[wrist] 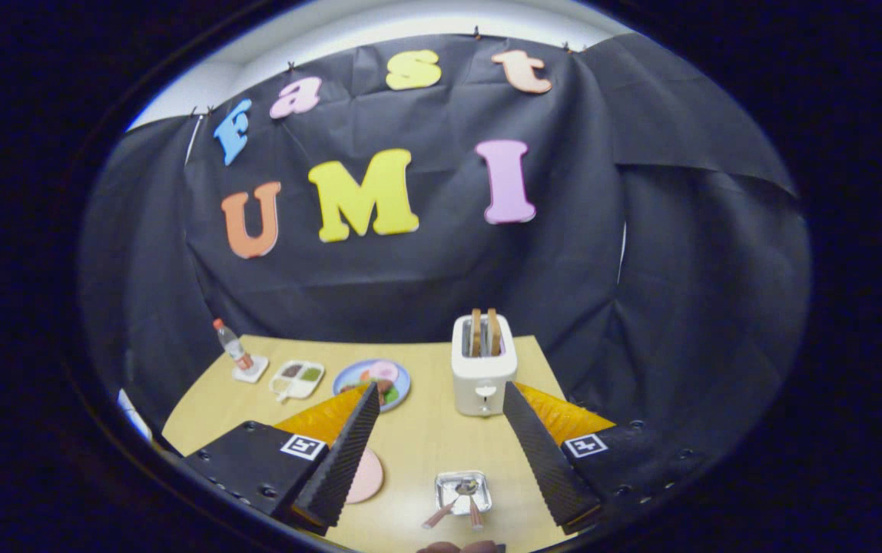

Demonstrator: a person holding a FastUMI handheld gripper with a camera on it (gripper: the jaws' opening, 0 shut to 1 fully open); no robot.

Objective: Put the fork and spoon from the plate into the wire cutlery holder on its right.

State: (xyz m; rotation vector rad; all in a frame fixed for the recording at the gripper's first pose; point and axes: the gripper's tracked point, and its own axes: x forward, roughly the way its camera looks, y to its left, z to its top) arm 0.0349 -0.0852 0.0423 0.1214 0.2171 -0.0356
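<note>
Bottle (pixel 233 346) on coaster, far left. Divided tray (pixel 296 379). Blue plate (pixel 373 384) of food. Pink plate (pixel 367 476), partly behind left finger. Gripper (pixel 438 407): fingers spread wide, empty. Between them, wire cutlery holder (pixel 463 492) containing fork (pixel 441 513) and spoon (pixel 473 503). Toaster (pixel 483 365) beyond.

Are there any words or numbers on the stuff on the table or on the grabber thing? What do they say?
Bottle: the label is too small to read.
Toaster: the small mark on its front is too blurred to read.
Square tags behind the fingers: black-and-white patterns, not words.
Cutlery holder: no writing.
The gripper has its fingers open, with the holder between them.
</note>
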